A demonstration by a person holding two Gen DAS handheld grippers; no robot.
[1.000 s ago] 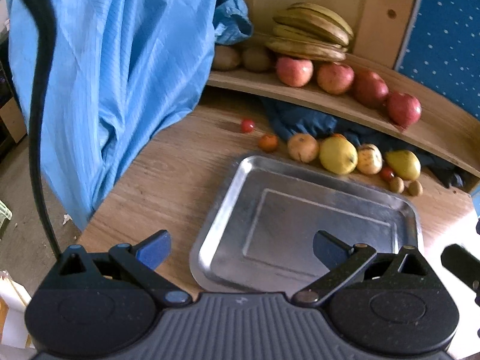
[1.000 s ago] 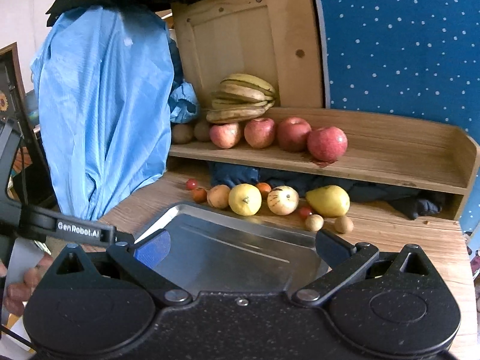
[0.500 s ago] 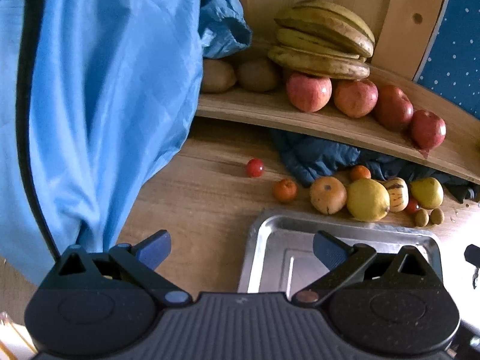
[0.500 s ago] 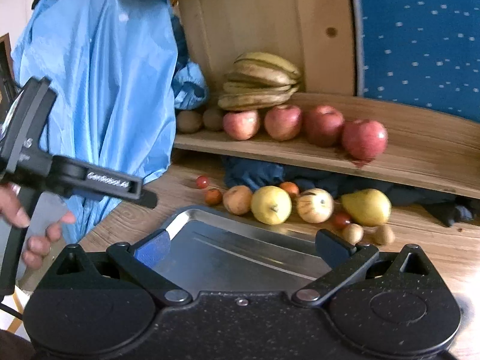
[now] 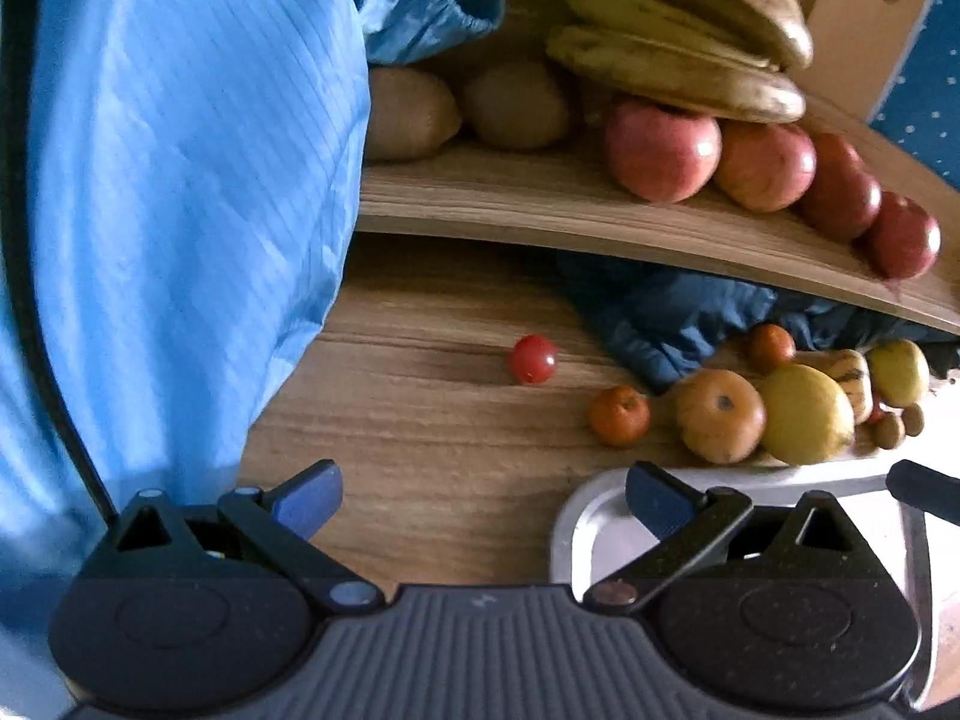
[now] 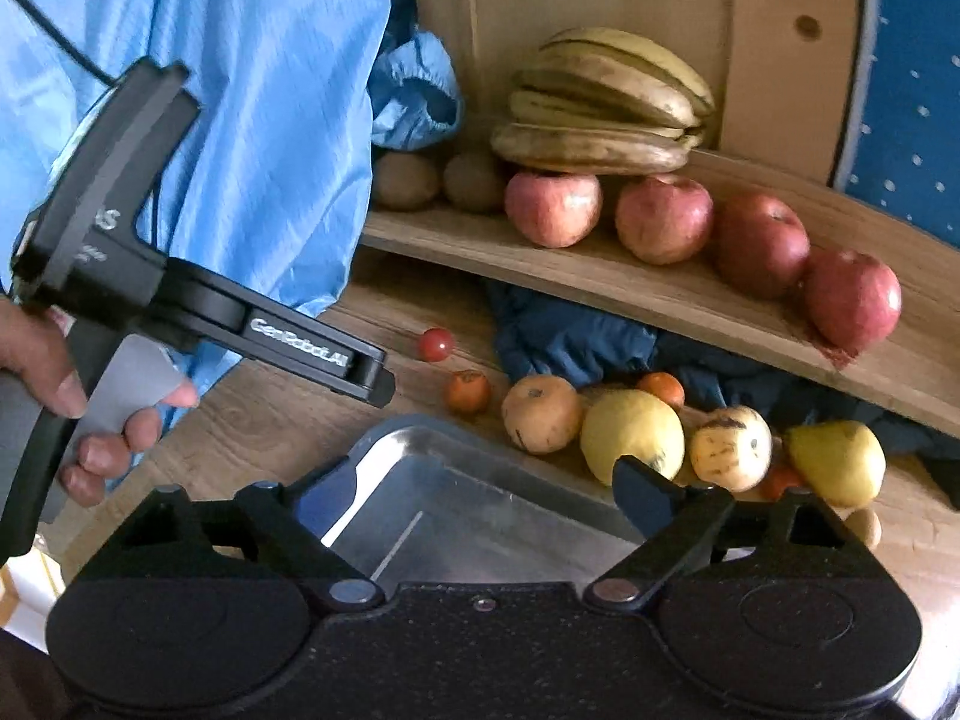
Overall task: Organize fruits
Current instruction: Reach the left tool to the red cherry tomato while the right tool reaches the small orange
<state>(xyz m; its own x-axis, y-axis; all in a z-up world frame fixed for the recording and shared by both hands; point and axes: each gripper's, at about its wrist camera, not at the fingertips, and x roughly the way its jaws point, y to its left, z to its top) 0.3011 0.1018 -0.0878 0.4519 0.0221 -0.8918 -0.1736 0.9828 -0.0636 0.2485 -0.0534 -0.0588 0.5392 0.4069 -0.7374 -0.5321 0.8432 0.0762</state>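
Closer to the cherry tomato (image 5: 531, 359) at frame centre, the left gripper (image 5: 480, 492) has been brought, empty and spread wide; the round fruit could be nudged and rolled away.

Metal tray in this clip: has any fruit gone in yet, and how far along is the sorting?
Barely begun. Done: nothing; the visible part of the metal tray holds no fruit. In hand: both the left hand-held gripper and right hand-held gripper are open, carrying nothing. Left: the cherry tomato, lemon, pear and neighbours on the table.
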